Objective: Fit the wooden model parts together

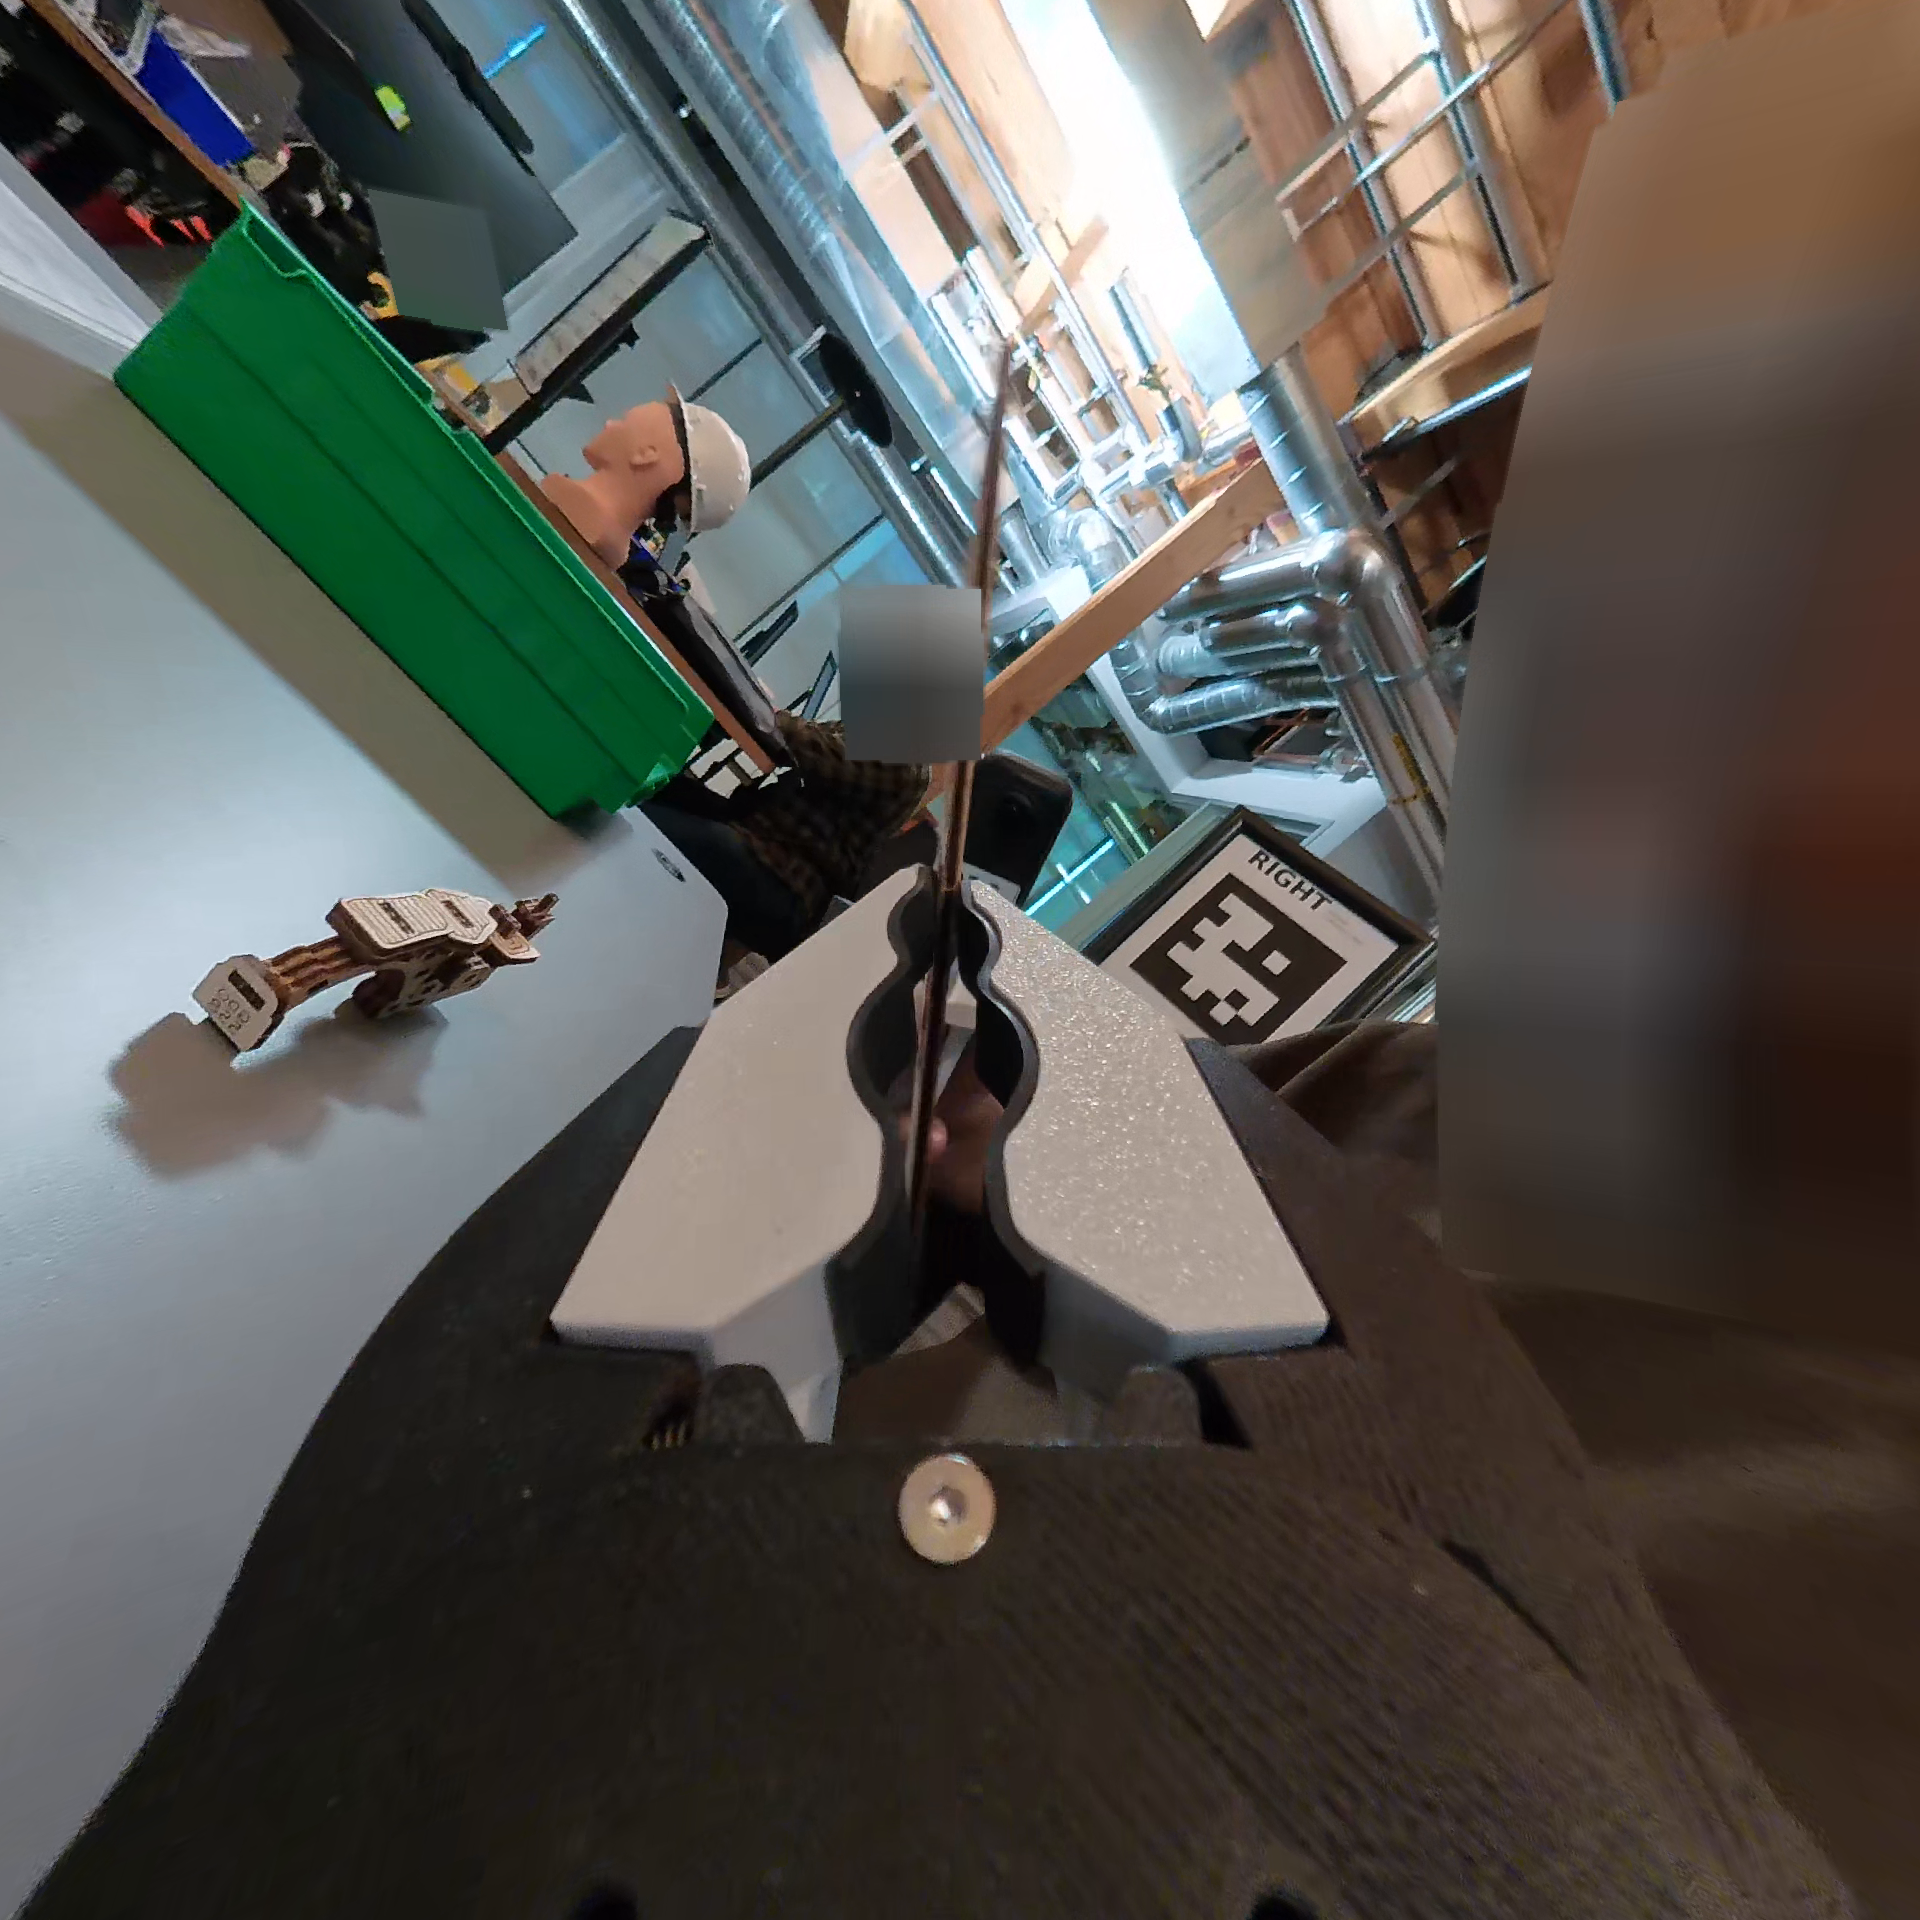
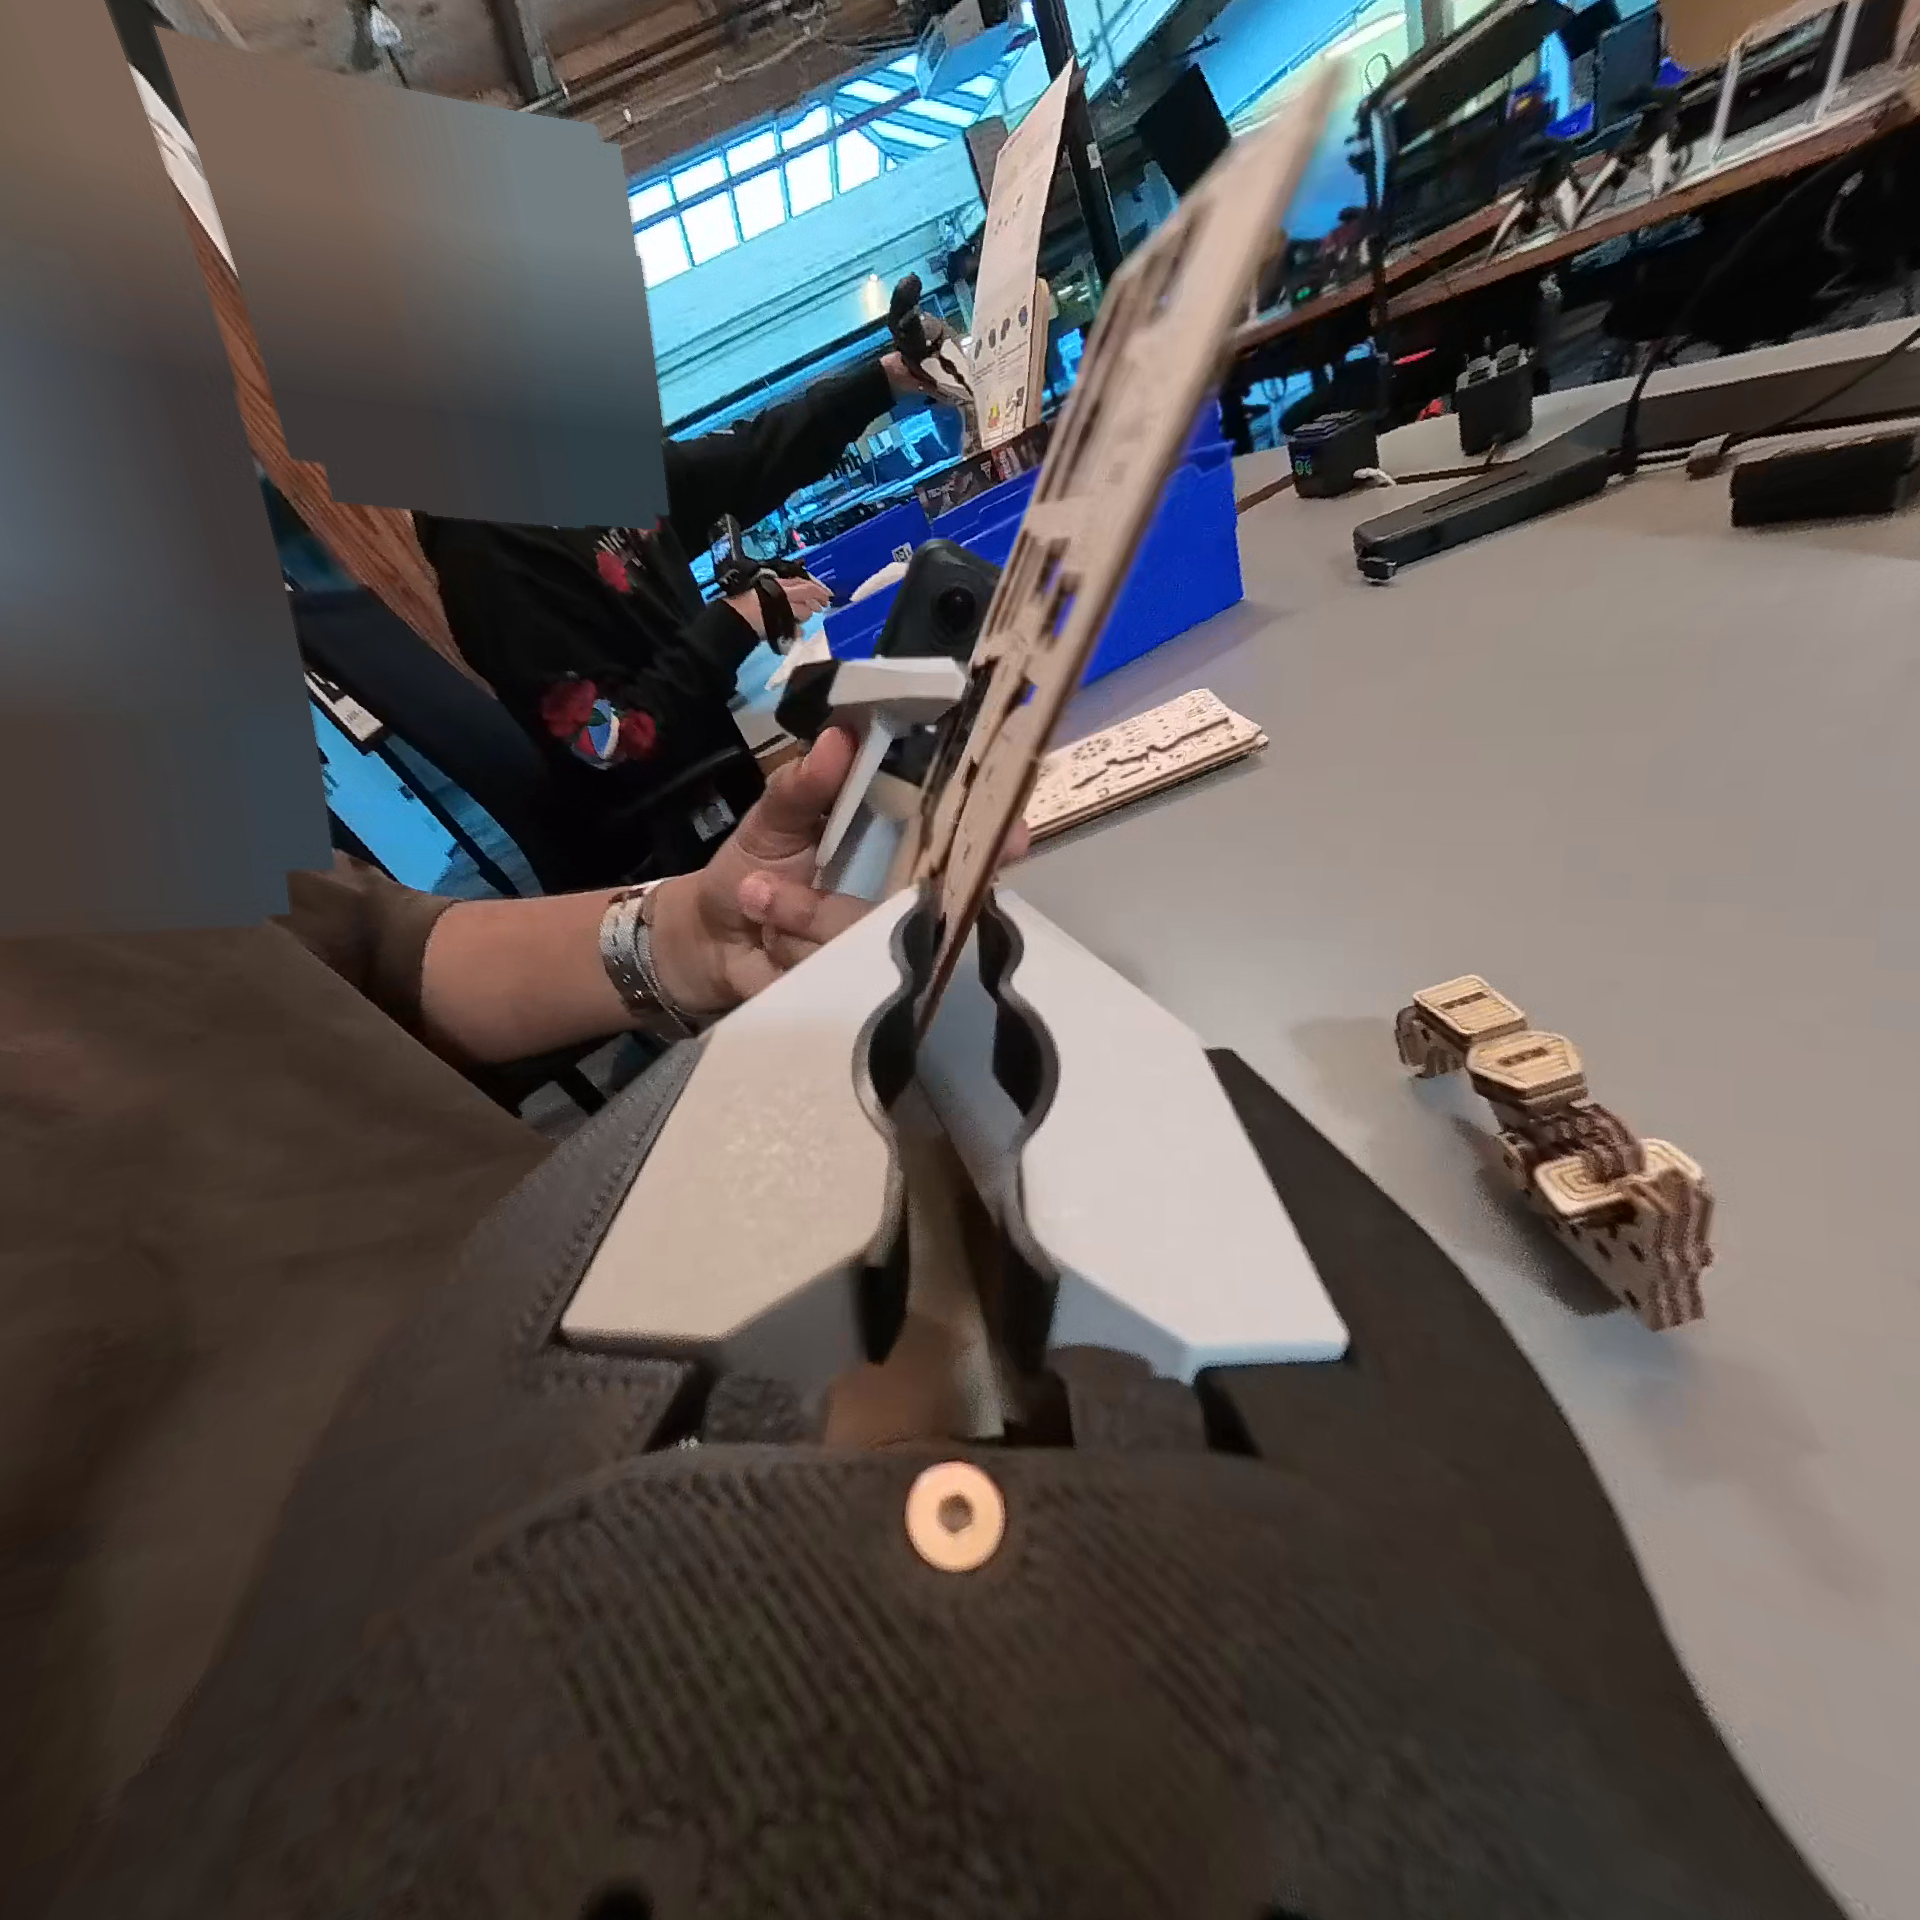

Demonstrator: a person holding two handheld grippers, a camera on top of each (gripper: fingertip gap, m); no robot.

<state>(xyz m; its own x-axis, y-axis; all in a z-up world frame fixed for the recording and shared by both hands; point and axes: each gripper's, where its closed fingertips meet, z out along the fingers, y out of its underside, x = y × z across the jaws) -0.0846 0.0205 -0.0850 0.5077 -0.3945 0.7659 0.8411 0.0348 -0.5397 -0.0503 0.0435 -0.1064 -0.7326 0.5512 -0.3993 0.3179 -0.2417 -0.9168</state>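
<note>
Your left gripper [image 1: 951, 935] is clenched on a thin wooden parts sheet [image 1: 982, 488], which you see edge-on in the left wrist view: it rises from between the grey fingers [image 1: 790, 1122] as a dark, narrow line. Your right gripper [image 2: 951, 935] grasps the same kind of sheet, a laser-cut wooden parts sheet [image 2: 1122, 436] that stands tilted up and to the right, its cut-out slots showing and its far end blurred. In the right wrist view, the other gripper [image 2: 883, 707] shows just beyond the sheet at its left side, held in a hand [image 2: 769, 883] with a metal wrist bracelet [image 2: 634, 961].

The partly built wooden model [image 1: 384, 961] lies on the grey table [image 1: 208, 727], to the left of your left gripper and well apart from it. In the right wrist view the same model [image 2: 1558, 1138] lies near, right of your right gripper, touching neither claw. A flat stack of more wooden parts sheets [image 2: 1153, 753] rests farther off on the table [image 2: 1558, 727], with a blue bin [image 2: 1164, 582] behind it. A green bin [image 1: 395, 509] sits at the far left table edge in the left wrist view
</note>
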